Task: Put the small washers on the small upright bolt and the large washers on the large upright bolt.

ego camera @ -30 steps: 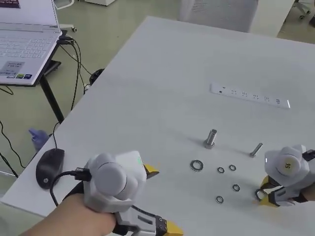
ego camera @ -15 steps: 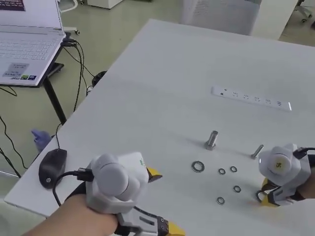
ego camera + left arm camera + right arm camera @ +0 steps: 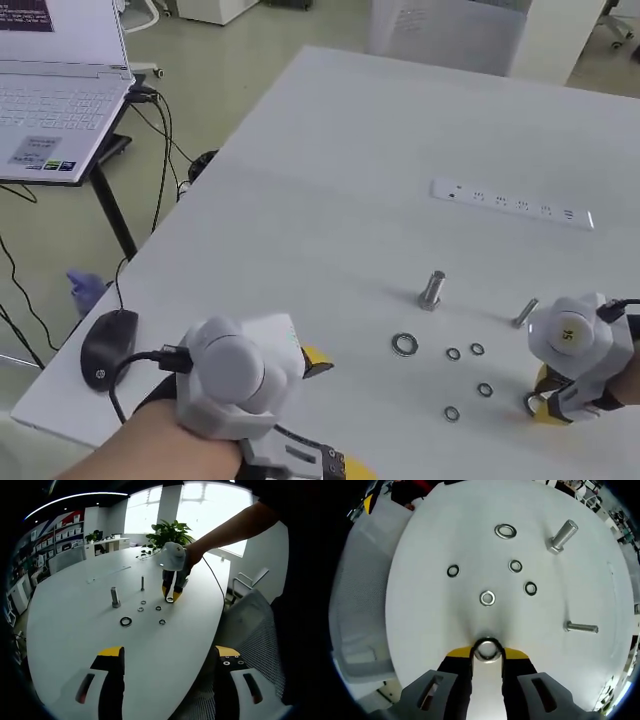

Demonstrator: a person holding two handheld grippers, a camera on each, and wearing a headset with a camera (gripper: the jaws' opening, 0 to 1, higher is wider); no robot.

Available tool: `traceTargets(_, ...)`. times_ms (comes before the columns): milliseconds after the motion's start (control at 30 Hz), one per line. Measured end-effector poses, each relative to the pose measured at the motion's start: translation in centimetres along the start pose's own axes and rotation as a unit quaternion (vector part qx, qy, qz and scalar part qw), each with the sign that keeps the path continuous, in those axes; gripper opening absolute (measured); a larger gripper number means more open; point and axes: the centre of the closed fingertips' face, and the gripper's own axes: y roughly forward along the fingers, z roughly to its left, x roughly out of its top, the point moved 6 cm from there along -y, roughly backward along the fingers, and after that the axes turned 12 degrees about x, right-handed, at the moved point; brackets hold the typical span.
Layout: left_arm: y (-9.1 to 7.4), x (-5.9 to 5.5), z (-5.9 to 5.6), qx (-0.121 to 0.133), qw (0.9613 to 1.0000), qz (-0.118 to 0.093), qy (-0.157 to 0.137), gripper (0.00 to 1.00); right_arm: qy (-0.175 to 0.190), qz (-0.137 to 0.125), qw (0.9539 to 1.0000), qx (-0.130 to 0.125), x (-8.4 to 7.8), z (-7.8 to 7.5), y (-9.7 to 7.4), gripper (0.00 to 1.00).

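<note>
My right gripper (image 3: 487,656) is shut on a large steel washer (image 3: 487,650), low over the table near its front right edge; in the head view that right gripper (image 3: 540,402) holds the washer (image 3: 533,404) just right of the loose ones. The large bolt (image 3: 432,289) stands upright and the small bolt (image 3: 524,313) stands to its right. One large washer (image 3: 404,345) lies flat in front of the large bolt. Several small washers (image 3: 453,354) lie scattered between it and my right gripper. My left gripper (image 3: 170,677) is open with nothing between its jaws, well back from the parts.
A white power strip (image 3: 512,203) lies behind the bolts. A mouse (image 3: 105,345) with its cable sits at the table's left edge. A laptop (image 3: 50,90) stands on a side stand to the left. An office chair (image 3: 250,610) is beside the table.
The head camera has drifted a little, so the whole scene sits slightly lower. The right gripper keeps the large washer at about the same spot; the left gripper stays open.
</note>
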Motion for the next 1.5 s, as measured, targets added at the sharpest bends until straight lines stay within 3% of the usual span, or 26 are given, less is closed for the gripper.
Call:
traceTargets(433,0.1,0.3,0.3,0.002,1.0,-0.004,0.001,0.73,0.005,-0.01,0.9999,0.01,1.2,0.1,-2.9,0.21)
traceTargets(633,0.2,0.6,0.5,0.001,1.0,-0.009,0.002,0.74,-0.003,-0.002,1.0,0.005,2.2,0.0,-4.5,0.21)
traceTargets(767,0.3,0.6,0.8,0.005,0.9999,-0.01,-0.003,0.77,-0.009,-0.01,0.9999,0.01,2.9,0.0,-5.5,0.21)
traceTargets(1167,0.5,-0.1,1.5,0.02,0.9997,-0.012,-0.004,0.91,-0.023,-0.008,0.9996,-0.013,4.9,-1.8,-8.9,0.21)
traceTargets(1300,0.6,-0.1,1.5,0.027,0.9994,-0.019,-0.002,1.0,-0.024,-0.008,0.9995,-0.016,5.7,-2.0,-9.5,0.21)
traceTargets(1500,0.9,-0.4,1.2,0.025,0.9995,-0.015,-0.008,0.99,-0.029,-0.009,0.9994,-0.015,6.8,-2.3,-9.9,0.21)
